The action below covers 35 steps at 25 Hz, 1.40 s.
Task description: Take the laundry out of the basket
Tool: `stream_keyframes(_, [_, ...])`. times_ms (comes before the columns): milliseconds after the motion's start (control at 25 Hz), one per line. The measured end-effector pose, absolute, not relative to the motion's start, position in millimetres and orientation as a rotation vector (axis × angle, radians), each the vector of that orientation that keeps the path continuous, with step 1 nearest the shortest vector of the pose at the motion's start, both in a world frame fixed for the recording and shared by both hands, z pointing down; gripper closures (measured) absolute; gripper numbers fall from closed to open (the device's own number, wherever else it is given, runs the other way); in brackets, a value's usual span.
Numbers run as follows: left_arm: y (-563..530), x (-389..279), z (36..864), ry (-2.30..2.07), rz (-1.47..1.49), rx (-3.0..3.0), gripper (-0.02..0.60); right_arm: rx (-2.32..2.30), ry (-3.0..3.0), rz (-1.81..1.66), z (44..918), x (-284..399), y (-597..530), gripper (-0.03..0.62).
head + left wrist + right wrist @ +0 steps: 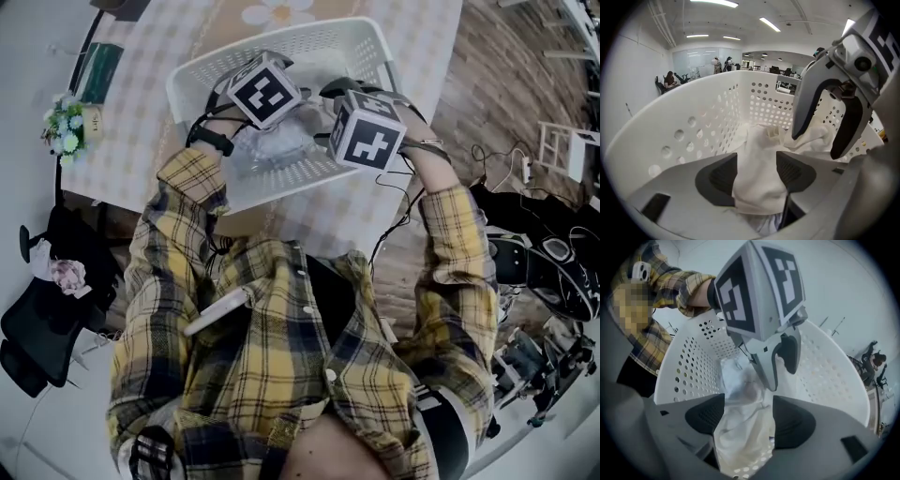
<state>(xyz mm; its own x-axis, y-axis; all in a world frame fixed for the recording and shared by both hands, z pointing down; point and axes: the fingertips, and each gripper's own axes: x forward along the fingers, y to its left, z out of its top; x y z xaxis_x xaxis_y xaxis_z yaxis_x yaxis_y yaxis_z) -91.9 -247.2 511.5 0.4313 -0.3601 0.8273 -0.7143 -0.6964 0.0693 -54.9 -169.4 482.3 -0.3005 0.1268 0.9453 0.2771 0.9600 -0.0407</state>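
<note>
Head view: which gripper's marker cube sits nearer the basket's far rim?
The left gripper's cube, at picture left; the right gripper's cube sits closer to the near rim.

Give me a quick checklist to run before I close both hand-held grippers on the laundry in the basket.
1. Left hand-held gripper jaws apart: ok, wide open.
2. Laundry between its jaws: ok, white cloth stands between them.
3. Right hand-held gripper jaws apart: ok, wide open.
4. Laundry between its jaws: ok, pale cloth lies between them.
5. Both reaching inside the basket: ok, its perforated walls surround them.
6. Both on the same garment: cannot tell.
</note>
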Motion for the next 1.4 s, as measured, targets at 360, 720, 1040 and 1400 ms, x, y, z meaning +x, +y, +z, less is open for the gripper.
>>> stream_keyframes(360, [-247,-92,533,-0.870,1.207,2.245,0.255,-0.300,-1.763,-0.119,525,-45,-172,0.235])
stream_keyframes(720, [-253,-91,542,-0.859,1.237,2.271,0.286,-0.338,-1.691,-0.108,552,-42,-167,0.238])
stream_keyframes(1040, [-236,-83,552,-0.782,1.294,2.277,0.453,-0.329,-1.690,-0.144,556,-41,-169,0.422])
stream_keyframes(1400, [-232,-79,548,-0.729,1.312,2.322,0.526,-0.287,-1.720,-0.193,551,-44,-175,0.500])
